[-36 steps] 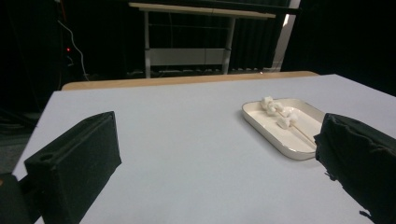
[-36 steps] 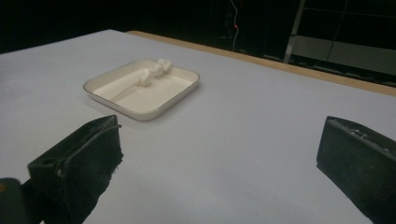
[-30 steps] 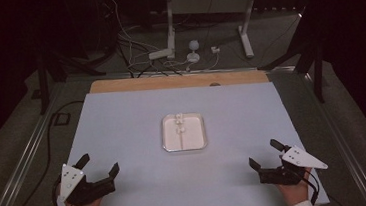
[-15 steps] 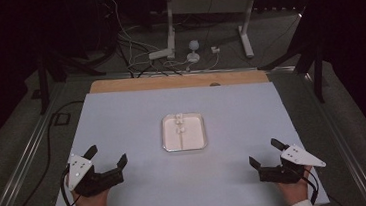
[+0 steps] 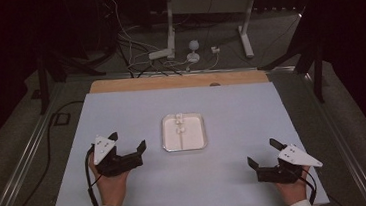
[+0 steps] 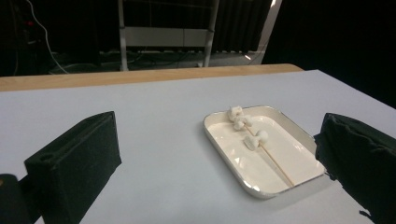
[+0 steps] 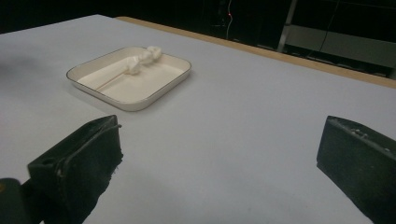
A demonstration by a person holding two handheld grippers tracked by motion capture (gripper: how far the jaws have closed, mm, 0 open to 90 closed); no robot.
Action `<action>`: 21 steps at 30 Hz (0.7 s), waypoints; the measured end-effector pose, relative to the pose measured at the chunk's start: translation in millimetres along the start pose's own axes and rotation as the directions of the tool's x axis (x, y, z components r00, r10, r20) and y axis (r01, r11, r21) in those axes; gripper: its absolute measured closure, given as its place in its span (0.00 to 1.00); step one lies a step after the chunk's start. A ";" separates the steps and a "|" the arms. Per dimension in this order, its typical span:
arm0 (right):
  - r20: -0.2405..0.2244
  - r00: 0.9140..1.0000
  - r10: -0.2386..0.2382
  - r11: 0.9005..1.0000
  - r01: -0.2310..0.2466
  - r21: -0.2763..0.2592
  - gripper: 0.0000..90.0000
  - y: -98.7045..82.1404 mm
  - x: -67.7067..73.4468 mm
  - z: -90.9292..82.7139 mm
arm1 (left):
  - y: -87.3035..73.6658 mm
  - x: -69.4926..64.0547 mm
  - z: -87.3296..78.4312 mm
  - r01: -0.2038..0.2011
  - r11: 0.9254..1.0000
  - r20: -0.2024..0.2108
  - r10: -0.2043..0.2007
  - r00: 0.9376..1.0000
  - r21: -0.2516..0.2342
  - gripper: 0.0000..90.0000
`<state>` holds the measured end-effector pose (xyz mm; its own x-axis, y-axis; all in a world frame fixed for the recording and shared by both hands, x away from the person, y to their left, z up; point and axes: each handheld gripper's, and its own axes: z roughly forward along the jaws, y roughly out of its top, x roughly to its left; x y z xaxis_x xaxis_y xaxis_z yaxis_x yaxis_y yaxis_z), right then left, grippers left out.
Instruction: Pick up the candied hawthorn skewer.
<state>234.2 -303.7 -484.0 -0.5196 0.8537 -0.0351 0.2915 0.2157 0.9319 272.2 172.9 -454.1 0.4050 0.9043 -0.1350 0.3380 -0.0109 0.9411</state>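
At frame centre in the high view, a shallow white rectangular tray with rounded corners and a thin metallic rim (image 5: 185, 145), holding a slim wooden skewer (image 6: 275, 164) threaded with lumpy white marshmallow-like pieces (image 6: 239, 117). Lower left, black left gripper (image 5: 127, 142), jaws spread wide. Lower right, black right gripper (image 5: 262, 153), likewise spread, on matte pale-blue tabletop (image 5: 231, 104).

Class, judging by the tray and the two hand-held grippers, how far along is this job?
Barely begun. The skewer with white pieces lies untouched in the tray. The left hand-held gripper, jaws open, is near the tray; the right hand-held gripper sits open, farther off. All grasping remains.
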 end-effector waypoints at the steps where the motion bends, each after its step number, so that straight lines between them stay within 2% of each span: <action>1: -0.001 1.000 0.000 1.000 0.000 -0.001 0.00 -0.1 -0.1 0.2 | 0.2 -1.7 4.7 0.003 1.000 0.001 -0.003 1.000 0.004 0.01; 2: -0.001 1.000 0.001 1.000 -0.001 -0.001 0.00 -0.1 -0.1 0.4 | 0.5 -5.1 14.1 0.006 1.000 0.002 -0.006 1.000 0.015 0.01; 6: -0.002 1.000 0.003 1.000 -0.003 0.001 0.00 -0.3 -0.2 0.9 | 0.3 -9.6 28.3 0.013 0.999 0.000 -0.013 1.000 0.030 0.01; 16: -0.004 1.000 -0.004 1.000 0.004 0.009 0.00 -0.7 0.4 2.5 | -7.5 -29.5 77.1 0.007 0.994 0.005 -0.007 1.000 0.110 0.01; 19: -0.005 1.000 -0.003 1.000 0.003 0.010 0.00 -0.7 0.4 2.7 | -12.3 -35.6 91.3 0.003 0.990 0.009 -0.004 1.000 0.143 0.01; 21: -0.006 1.000 -0.002 1.000 0.002 0.012 0.00 -1.0 0.5 2.8 | -18.6 -41.3 105.0 -0.004 0.983 0.013 0.002 1.000 0.186 0.01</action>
<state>236.0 -302.2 -486.0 -0.5252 0.8502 -0.0349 0.2998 0.2232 0.9275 338.4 91.0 -498.6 0.4166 0.8987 -0.1370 0.4882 -0.0941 0.8676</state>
